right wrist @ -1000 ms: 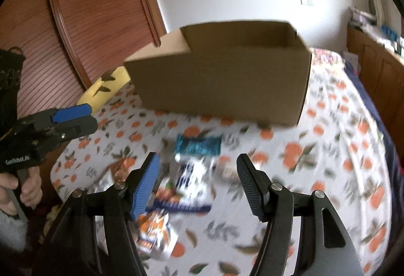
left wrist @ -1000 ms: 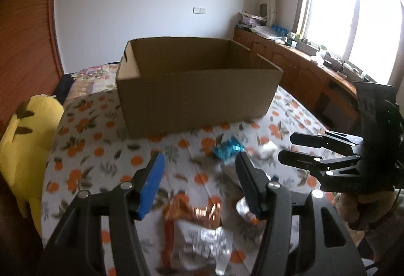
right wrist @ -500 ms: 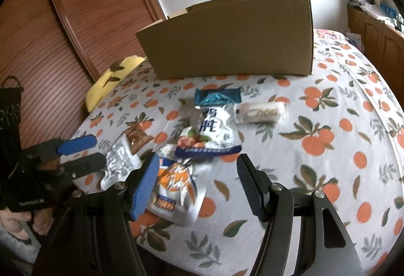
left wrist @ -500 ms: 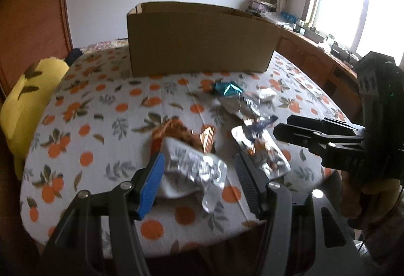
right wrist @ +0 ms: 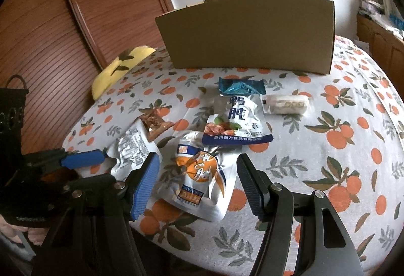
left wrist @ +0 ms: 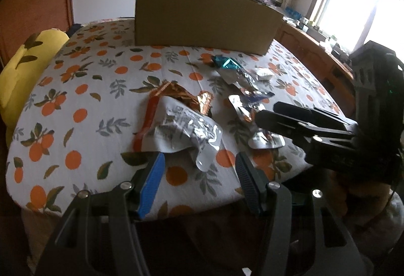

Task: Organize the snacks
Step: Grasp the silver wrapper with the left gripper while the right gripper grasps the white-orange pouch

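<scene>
We are holding both tongs half open and empty, right tongs (right wrist: 198,181) straddling the orange pouch (right wrist: 199,175) lying lengthwise toward the box (right wrist: 248,32), left tongs (left wrist: 199,175) nearer the silver bag (left wrist: 181,129).

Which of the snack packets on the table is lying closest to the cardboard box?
The small teal foil packet. It lies just in front of the brown cardboard box, while the other packets sit nearer the table's front edge.
</scene>
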A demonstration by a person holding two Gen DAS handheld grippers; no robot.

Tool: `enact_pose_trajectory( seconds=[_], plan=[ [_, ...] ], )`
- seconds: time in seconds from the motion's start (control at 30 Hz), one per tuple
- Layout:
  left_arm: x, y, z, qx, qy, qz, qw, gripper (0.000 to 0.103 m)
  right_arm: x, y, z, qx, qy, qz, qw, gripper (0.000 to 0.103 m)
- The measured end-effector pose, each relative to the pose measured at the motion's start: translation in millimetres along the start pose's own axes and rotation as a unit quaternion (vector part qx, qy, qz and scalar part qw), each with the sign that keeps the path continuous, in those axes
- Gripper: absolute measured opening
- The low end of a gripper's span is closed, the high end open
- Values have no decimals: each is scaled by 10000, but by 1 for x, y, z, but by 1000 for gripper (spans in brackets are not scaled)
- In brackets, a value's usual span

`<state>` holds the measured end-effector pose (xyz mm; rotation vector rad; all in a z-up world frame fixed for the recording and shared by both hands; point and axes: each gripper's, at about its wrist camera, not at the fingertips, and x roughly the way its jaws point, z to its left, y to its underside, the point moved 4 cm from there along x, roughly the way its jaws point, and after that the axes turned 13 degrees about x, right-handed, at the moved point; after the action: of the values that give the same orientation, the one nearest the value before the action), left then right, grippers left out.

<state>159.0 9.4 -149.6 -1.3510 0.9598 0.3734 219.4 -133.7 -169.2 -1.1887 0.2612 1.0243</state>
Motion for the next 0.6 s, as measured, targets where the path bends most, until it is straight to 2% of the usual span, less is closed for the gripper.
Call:
enact_pose_trajectory(
  seconds=[0.13, 0.37, 0.6],
  plan=[
    [9, 0, 6, -86, -70, 123, 9999, 58, 3, 3, 0, -26, 40, 55, 10000, 65],
    [20, -15, 21, -479, -33, 27, 9988, 58, 4, 5, -4, 5, 27, 102, 9999, 65],
    [32, -36, 31, -657, -81, -36, 9978, 58, 4, 7, -4, -58, 53, 66, 9999, 65]
  ],
)
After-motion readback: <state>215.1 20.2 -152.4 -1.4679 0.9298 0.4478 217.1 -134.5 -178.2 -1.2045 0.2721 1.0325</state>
